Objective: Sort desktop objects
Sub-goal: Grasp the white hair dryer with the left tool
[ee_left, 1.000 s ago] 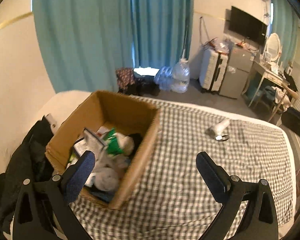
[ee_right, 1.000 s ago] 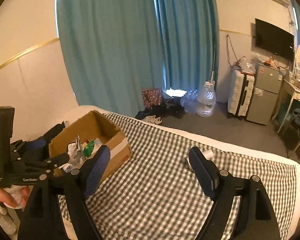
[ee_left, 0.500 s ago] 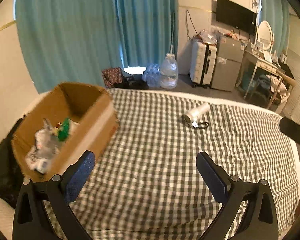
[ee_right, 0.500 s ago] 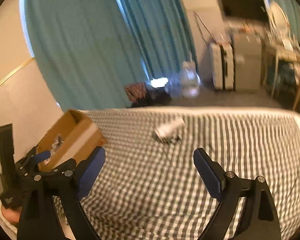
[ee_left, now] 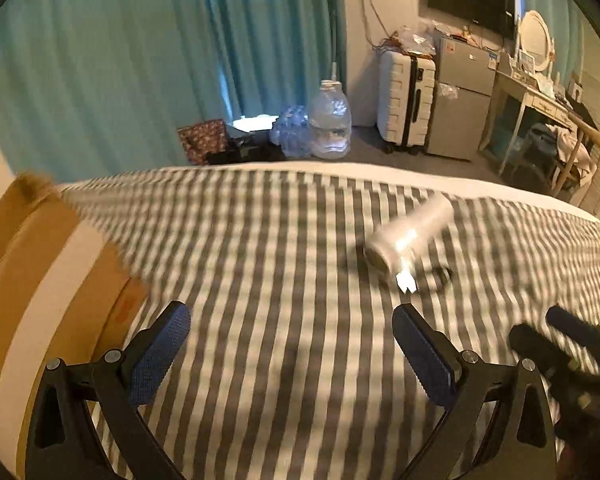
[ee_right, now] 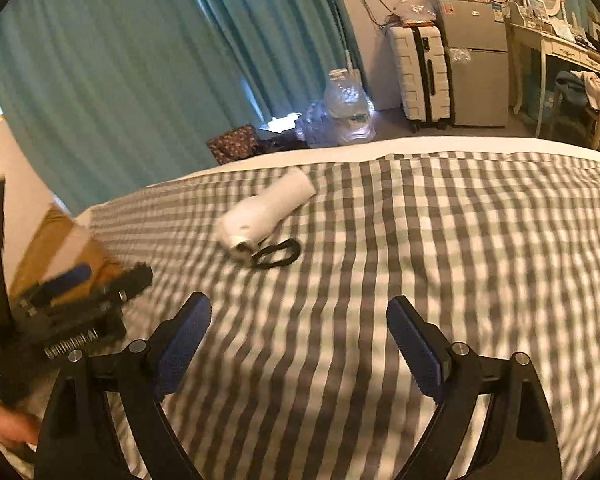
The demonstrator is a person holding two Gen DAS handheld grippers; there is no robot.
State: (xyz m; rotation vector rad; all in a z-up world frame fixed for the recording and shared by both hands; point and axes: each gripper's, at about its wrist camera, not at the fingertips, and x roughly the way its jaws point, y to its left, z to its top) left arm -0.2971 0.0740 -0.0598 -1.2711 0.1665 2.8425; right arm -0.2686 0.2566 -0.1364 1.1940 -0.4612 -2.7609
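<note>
My left gripper (ee_left: 290, 346) hangs over the checked bedspread (ee_left: 300, 280), fingers wide apart, nothing between them. My right gripper (ee_right: 298, 334) is spread wide too, empty, above the same cloth. Ahead of both lies the white hair dryer (ee_right: 266, 210) on its side on the bedspread, with its black cord (ee_right: 276, 254) looped just beside its near end; from the left camera the dryer (ee_left: 410, 236) looks blurred. The cardboard box (ee_left: 40, 300) sits at the left edge of the bed, well apart from the dryer. Teal curtains (ee_right: 140, 60) hang behind.
</note>
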